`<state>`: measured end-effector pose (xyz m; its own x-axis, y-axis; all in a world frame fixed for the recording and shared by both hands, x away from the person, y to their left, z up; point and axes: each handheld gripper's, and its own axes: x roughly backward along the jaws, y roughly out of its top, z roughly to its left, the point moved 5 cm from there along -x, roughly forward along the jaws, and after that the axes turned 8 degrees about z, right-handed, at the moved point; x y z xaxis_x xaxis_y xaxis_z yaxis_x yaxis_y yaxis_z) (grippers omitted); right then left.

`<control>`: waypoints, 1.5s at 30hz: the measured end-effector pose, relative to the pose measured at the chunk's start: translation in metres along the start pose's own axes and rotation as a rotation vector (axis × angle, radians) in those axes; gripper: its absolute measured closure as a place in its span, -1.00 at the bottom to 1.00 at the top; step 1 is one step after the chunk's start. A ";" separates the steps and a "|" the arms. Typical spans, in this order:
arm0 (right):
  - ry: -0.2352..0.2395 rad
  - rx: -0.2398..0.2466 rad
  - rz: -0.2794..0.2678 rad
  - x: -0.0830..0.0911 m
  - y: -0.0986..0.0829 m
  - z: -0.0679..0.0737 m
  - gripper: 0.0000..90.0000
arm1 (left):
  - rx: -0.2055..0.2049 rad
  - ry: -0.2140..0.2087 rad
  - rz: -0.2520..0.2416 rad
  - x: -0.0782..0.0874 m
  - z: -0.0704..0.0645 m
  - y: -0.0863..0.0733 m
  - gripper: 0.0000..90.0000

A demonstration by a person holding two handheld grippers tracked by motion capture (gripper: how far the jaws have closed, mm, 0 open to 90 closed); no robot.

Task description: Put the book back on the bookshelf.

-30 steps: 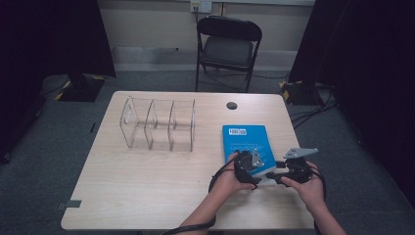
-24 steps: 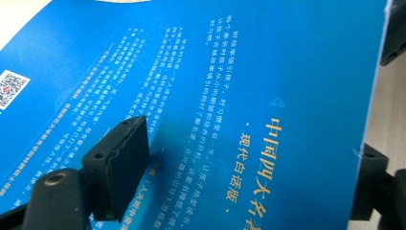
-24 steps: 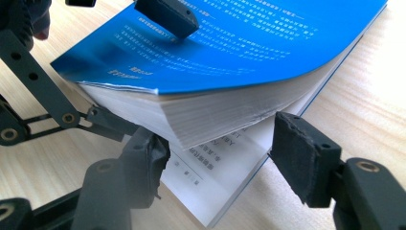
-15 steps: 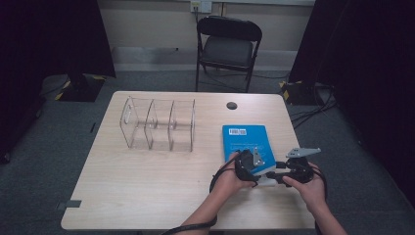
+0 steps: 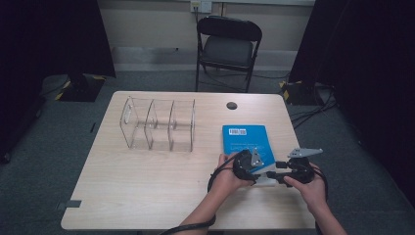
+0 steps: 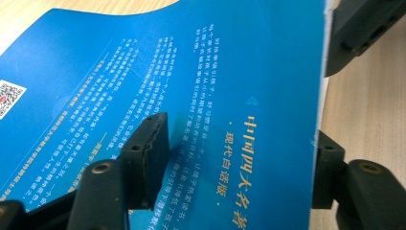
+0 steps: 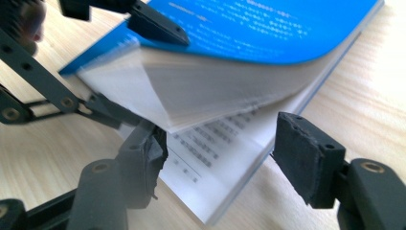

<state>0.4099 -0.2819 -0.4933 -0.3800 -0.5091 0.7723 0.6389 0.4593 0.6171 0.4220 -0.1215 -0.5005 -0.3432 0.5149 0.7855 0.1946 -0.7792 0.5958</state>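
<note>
1. You are working at the near right part of the light wooden desk (image 5: 147, 196), where the blue paperback book with white and gold print (image 5: 244, 139) is lying flat, its near edge lifted.
2. Your left gripper (image 5: 244, 166) is closing on the blue cover and a sheaf of pages near that edge: in the left gripper view one jaw is pressing on top of the cover (image 6: 215, 96) and the other is sitting at its edge.
3. Your right gripper (image 7: 220, 153) is standing open with nothing in it, its jaws straddling the printed page at the book's near corner, just beside the left gripper.
4. The book is looking partly opened: the cover and top pages are bowing upward in the right gripper view, while the lower pages are lying flat.
5. Judging from this, the lifting is under way and the full opening is yet to come.
6. The clear plastic three-compartment organiser (image 5: 159, 125) is standing well apart, toward the far left of the desk.
</note>
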 end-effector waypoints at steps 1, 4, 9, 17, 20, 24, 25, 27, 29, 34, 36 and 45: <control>-0.004 0.000 0.002 -0.001 -0.002 -0.001 -0.22 | 0.002 0.002 -0.007 -0.001 -0.001 0.001 -0.12; -0.005 0.001 0.010 -0.004 -0.011 -0.002 -0.25 | -0.011 0.003 0.017 0.000 -0.001 0.001 -0.11; -0.016 0.017 0.019 -0.007 -0.020 -0.001 -0.33 | 0.006 -0.021 0.006 0.002 0.001 0.002 -0.06; -0.037 0.039 0.048 -0.012 -0.033 0.000 -0.52 | 0.006 -0.021 0.013 0.005 0.000 0.004 0.16; -0.038 0.044 0.041 -0.014 -0.036 -0.001 -0.59 | 0.007 -0.024 0.023 0.007 0.000 0.005 0.21; -0.053 0.074 0.038 -0.016 -0.037 -0.001 -0.68 | -0.001 -0.012 0.038 0.008 -0.001 0.006 0.29; -0.068 0.095 0.035 -0.017 -0.038 -0.001 -0.69 | 0.000 -0.009 0.037 0.009 -0.001 0.006 0.31; -0.083 0.130 0.028 -0.018 -0.040 -0.001 -0.69 | 0.005 -0.009 0.038 0.009 -0.001 0.006 0.33; -0.085 0.134 0.019 -0.018 -0.040 -0.001 -0.70 | 0.015 -0.007 0.042 0.010 -0.001 0.007 0.36; -0.081 0.135 0.001 -0.018 -0.042 -0.002 -0.71 | 0.018 -0.011 0.069 0.012 0.000 0.007 0.41; -0.080 0.138 -0.002 -0.018 -0.042 -0.002 -0.72 | 0.016 -0.012 0.079 0.014 0.000 0.008 0.42; -0.082 0.144 -0.001 -0.019 -0.042 -0.002 -0.73 | 0.037 -0.016 0.111 0.022 0.003 0.012 0.50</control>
<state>0.3920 -0.2932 -0.5337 -0.4373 -0.4516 0.7777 0.5385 0.5611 0.6286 0.4199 -0.1184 -0.4757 -0.3032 0.4320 0.8494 0.2642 -0.8183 0.5105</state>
